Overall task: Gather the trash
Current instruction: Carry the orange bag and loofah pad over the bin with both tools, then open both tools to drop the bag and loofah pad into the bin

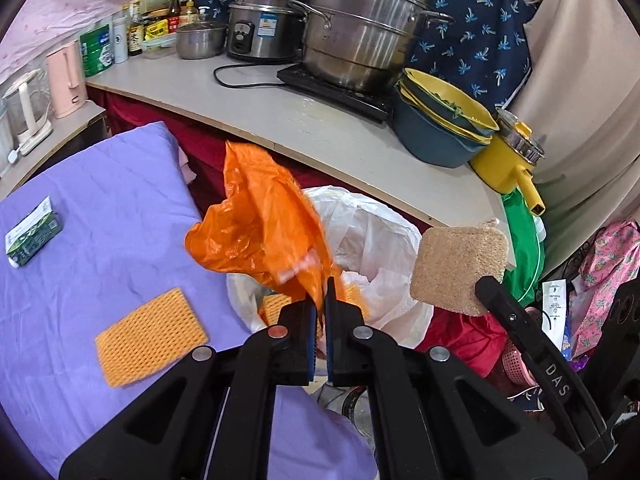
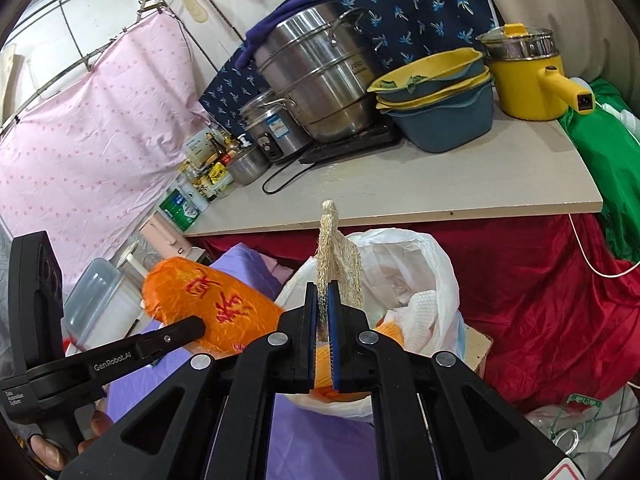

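Purple cloth [image 1: 100, 208] beside cluttered counter [image 1: 320, 128]; left jaws pinch orange bag [image 1: 256, 216], right jaws pinch loofah [image 2: 338, 256].

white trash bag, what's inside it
Inside the white trash bag: crumpled white paper and an orange foam net. Anything deeper is hidden by the bag's folds and the held orange plastic bag.

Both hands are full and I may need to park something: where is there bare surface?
The purple sheet is bare between the green box and the orange mesh pad. The counter has an open strip along its front edge, before the steel steamer pot. It is crowded around the white trash bag.
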`<control>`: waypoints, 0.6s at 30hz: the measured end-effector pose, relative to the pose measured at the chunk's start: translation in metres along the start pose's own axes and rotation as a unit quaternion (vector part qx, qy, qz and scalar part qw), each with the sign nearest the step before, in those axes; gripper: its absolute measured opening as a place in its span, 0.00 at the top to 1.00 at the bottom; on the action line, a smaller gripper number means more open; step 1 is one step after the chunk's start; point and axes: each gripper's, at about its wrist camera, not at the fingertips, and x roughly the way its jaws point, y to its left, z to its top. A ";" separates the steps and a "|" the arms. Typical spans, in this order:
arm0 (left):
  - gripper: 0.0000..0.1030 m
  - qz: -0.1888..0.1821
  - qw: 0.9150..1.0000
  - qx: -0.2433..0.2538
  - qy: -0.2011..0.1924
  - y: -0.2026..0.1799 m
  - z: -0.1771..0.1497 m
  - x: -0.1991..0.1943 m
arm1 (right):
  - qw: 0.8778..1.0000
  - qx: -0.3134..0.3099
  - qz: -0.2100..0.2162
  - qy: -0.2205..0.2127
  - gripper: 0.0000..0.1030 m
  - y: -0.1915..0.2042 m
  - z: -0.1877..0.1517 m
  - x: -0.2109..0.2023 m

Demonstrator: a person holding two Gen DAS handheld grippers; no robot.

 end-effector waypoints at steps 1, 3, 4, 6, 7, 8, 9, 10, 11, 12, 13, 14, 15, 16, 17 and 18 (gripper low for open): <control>0.97 0.001 1.000 0.002 0.001 -0.002 0.001 0.005 | 1.000 0.001 -0.001 0.002 0.94 -0.003 0.000 0.003; 0.97 0.001 1.000 0.005 0.003 -0.004 0.005 0.015 | 1.000 0.005 -0.001 0.008 0.94 -0.007 0.000 0.012; 0.97 0.001 1.000 0.004 0.002 -0.004 0.007 0.020 | 1.000 0.006 -0.002 0.011 0.94 -0.008 0.001 0.017; 0.96 -0.001 1.000 -0.003 0.002 -0.002 0.012 0.029 | 1.000 0.006 -0.002 0.017 0.94 -0.010 0.001 0.025; 0.94 -0.001 1.000 -0.007 0.001 -0.001 0.014 0.032 | 1.000 0.007 -0.003 0.021 0.94 -0.010 0.002 0.031; 0.90 -0.003 1.000 -0.010 0.002 0.002 0.017 0.036 | 1.000 0.006 -0.003 0.024 0.94 -0.010 0.002 0.034; 0.87 -0.001 1.000 -0.014 0.002 0.005 0.019 0.037 | 1.000 0.006 -0.003 0.026 0.94 -0.009 0.002 0.038; 0.83 0.003 1.000 -0.018 -0.001 0.008 0.021 0.038 | 1.000 0.005 -0.002 0.029 0.93 -0.009 0.002 0.042; 0.75 0.007 1.000 -0.023 -0.003 0.011 0.023 0.038 | 0.999 0.003 0.000 0.034 0.93 -0.008 0.002 0.047; 0.69 0.011 1.000 -0.029 -0.007 0.016 0.024 0.038 | 0.999 0.001 0.002 0.039 0.92 -0.006 0.002 0.052; 0.58 0.013 0.999 -0.034 -0.011 0.019 0.025 0.036 | 0.999 -0.001 0.002 0.041 0.90 -0.005 0.002 0.055; 0.54 0.017 0.999 -0.042 -0.018 0.025 0.026 0.034 | 0.999 -0.003 -0.001 0.042 0.88 -0.003 0.001 0.058; 0.53 0.020 0.999 -0.045 -0.021 0.028 0.026 0.033 | 0.999 -0.004 -0.001 0.043 0.87 -0.001 0.000 0.059; 0.53 0.023 0.998 -0.047 -0.022 0.032 0.027 0.032 | 0.999 -0.004 -0.001 0.045 0.85 0.000 0.000 0.061; 0.53 0.026 0.998 -0.049 -0.023 0.035 0.027 0.031 | 0.999 -0.003 0.001 0.045 0.80 0.000 -0.001 0.062; 0.53 0.033 0.998 -0.053 -0.023 0.040 0.027 0.030 | 0.999 -0.002 0.002 0.045 0.78 0.001 0.000 0.063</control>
